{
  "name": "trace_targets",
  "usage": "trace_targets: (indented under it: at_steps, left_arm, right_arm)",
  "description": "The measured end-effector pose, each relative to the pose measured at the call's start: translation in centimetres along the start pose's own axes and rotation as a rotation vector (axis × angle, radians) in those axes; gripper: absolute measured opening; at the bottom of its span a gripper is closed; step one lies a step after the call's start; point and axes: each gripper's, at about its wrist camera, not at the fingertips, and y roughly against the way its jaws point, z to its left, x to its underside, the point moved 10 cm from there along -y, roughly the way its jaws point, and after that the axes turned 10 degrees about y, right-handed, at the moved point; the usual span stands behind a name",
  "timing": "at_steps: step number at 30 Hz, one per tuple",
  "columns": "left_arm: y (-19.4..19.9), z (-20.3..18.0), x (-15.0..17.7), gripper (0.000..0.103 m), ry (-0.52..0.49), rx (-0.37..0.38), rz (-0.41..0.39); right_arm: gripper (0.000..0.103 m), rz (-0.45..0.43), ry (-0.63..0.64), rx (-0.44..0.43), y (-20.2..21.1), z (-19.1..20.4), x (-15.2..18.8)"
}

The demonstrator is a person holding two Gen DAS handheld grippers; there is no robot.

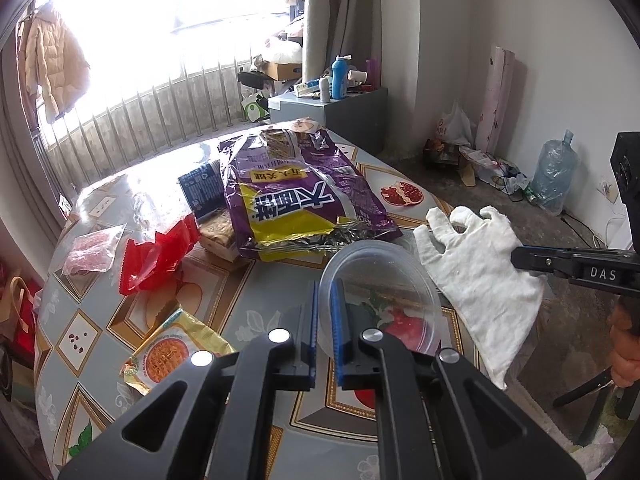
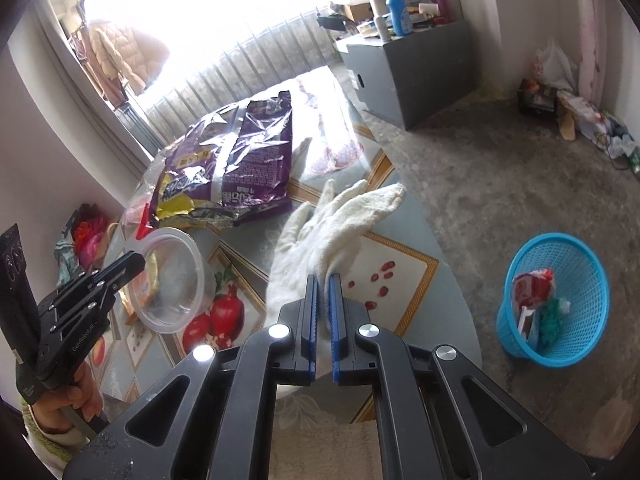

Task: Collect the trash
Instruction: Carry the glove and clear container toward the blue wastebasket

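Leftmost, the left tongs [image 1: 324,300] pinch the near rim of a clear plastic container [image 1: 384,296] on the table [image 1: 256,280]; beside it, the right tongs [image 2: 323,296] clamp a white glove [image 2: 320,236], with a blue wastebasket [image 2: 560,300] on the floor rightward.

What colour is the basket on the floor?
Bright blue; the basket shows best in the right wrist view.

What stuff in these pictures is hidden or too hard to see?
- Window, left wrist view: glare whites out what's outside.
- Blue basket, right wrist view: its trash is too small to name.
- Brown packet, left wrist view: mostly hidden under the purple bag.
- White glove, right wrist view: cuff hidden behind the right tongs.
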Motion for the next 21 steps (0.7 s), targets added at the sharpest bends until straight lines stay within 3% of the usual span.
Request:
trace_targets:
  at_steps: [21]
  left_arm:
    - [2.1,-0.1,-1.0,0.005,-0.010,-0.006,-0.048]
  right_arm:
    - [0.004,-0.065,0.015,-0.030,2.0,1.0,-1.3]
